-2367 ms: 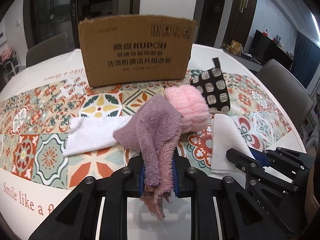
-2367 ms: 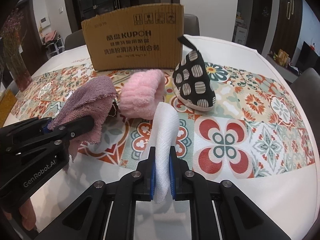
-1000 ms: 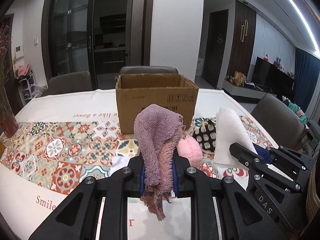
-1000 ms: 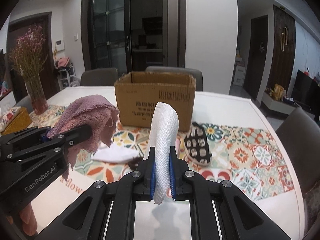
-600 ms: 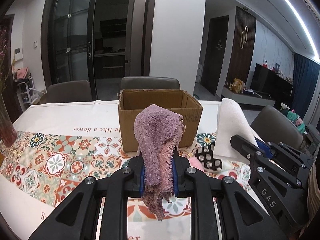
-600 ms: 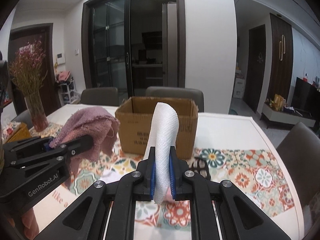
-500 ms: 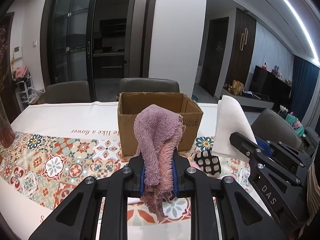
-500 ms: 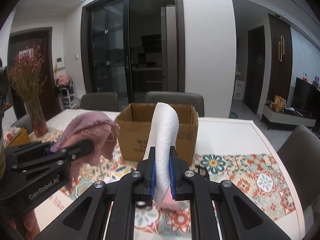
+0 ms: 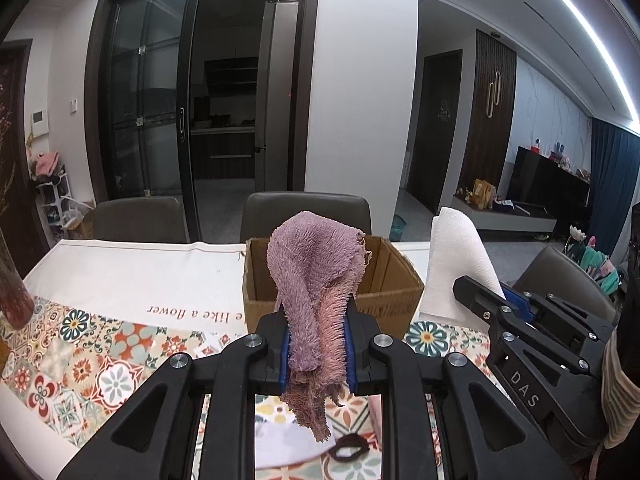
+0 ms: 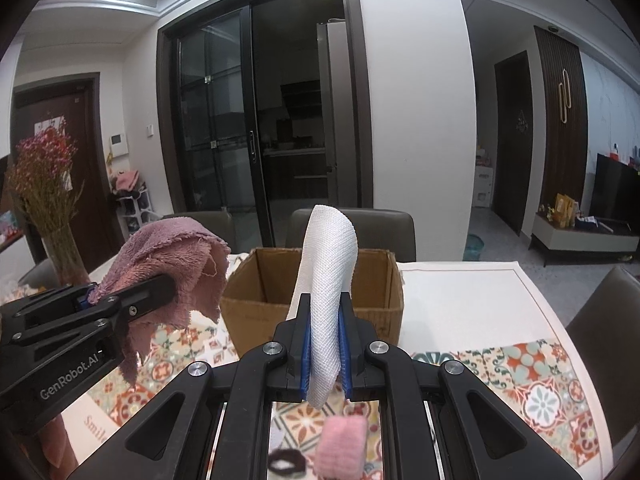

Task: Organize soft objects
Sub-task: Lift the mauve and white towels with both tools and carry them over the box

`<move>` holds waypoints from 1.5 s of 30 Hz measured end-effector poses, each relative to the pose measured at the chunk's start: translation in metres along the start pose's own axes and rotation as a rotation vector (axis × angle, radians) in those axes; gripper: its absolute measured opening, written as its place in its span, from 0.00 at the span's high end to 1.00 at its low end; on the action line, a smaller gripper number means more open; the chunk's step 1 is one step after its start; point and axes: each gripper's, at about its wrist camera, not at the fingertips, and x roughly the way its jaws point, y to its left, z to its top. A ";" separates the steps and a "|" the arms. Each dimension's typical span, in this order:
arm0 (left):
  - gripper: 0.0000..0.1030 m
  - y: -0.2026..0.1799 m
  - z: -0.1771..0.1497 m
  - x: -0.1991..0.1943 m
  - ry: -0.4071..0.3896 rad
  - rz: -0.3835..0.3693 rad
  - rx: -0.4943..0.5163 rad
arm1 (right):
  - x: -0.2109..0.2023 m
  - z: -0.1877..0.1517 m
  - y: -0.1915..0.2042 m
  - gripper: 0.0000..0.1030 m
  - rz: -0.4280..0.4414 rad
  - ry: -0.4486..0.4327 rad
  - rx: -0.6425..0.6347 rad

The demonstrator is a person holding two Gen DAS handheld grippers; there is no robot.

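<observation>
Two cloths, each pinched in a hand-held gripper (image 9: 316,354), face the box (image 9: 394,280)

We see dark glass sliding doors (image 10: 256,128) behind a white pillar (image 9: 360,92), grey chairs (image 9: 306,216) at the worktop (image 9: 132,268), and a ceiling light strip (image 9: 580,32).

Soft goods and container, counted
Cloths: 1 purple terry cloth (image 9: 316,280), 1 white mesh cloth (image 10: 326,280); 1 cardboard box (image 10: 256,312); 1 hair tie (image 9: 350,446); 2 chairs.
</observation>
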 end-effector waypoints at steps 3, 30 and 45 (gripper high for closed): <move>0.80 0.001 0.010 0.010 -0.003 0.002 0.001 | 0.011 0.008 -0.003 0.88 0.003 -0.001 0.002; 0.80 -0.001 0.068 0.118 0.072 0.008 0.041 | 0.112 0.053 -0.028 0.88 0.024 0.107 -0.009; 0.80 0.003 0.058 0.192 0.267 -0.011 0.006 | 0.187 0.049 -0.041 0.88 0.033 0.292 -0.058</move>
